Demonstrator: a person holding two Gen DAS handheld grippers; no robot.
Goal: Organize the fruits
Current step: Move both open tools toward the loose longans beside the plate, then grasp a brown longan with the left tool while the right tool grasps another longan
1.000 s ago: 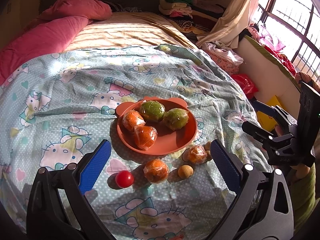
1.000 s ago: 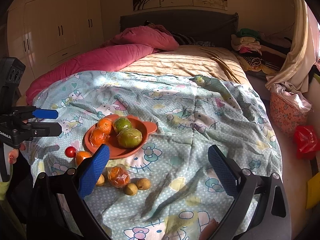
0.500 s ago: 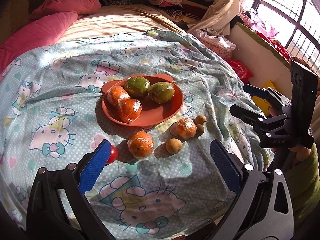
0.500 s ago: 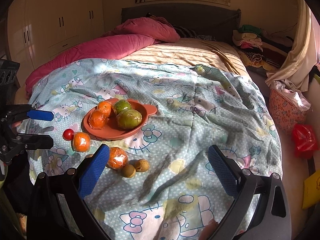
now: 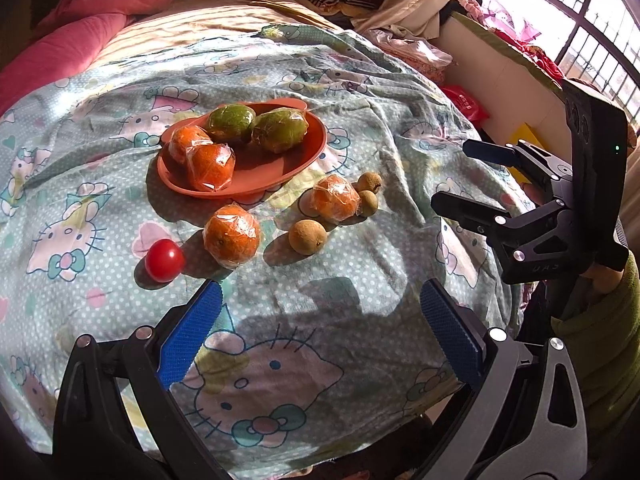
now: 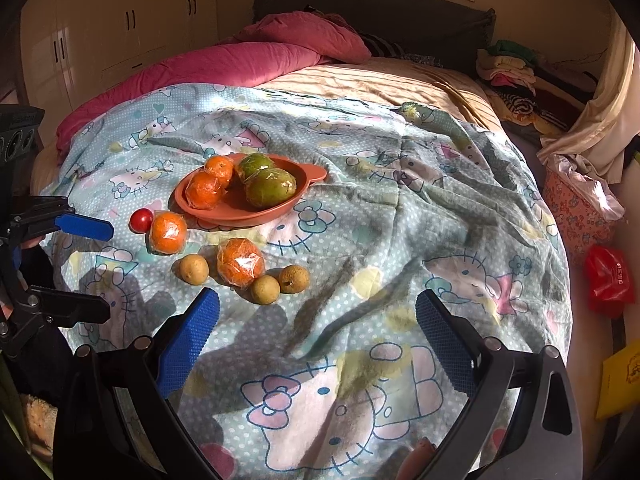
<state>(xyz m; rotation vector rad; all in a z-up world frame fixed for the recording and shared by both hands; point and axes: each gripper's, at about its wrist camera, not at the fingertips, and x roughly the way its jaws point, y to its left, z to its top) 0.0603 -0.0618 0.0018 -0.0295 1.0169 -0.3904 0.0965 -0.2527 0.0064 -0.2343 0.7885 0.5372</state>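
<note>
Orange plate [image 5: 304, 160] with four wrapped fruits sits ahead of left claw [image 5: 320, 332]; loose wrapped orange [image 5: 231, 236] and tomato [image 5: 164, 260] nearer, just beyond its fingertips. Both claws, right claw [image 6: 318, 336] included, wide, empty.

On the cartoon-print quilt [image 5: 320, 92] an orange plate [image 5: 304, 156] holds two wrapped oranges and two green fruits. Just below the plate lie a red tomato [image 5: 164, 260], two wrapped oranges and three small brown fruits. Nearer still, the left gripper [image 5: 320, 320] hangs wide apart, empty
</note>
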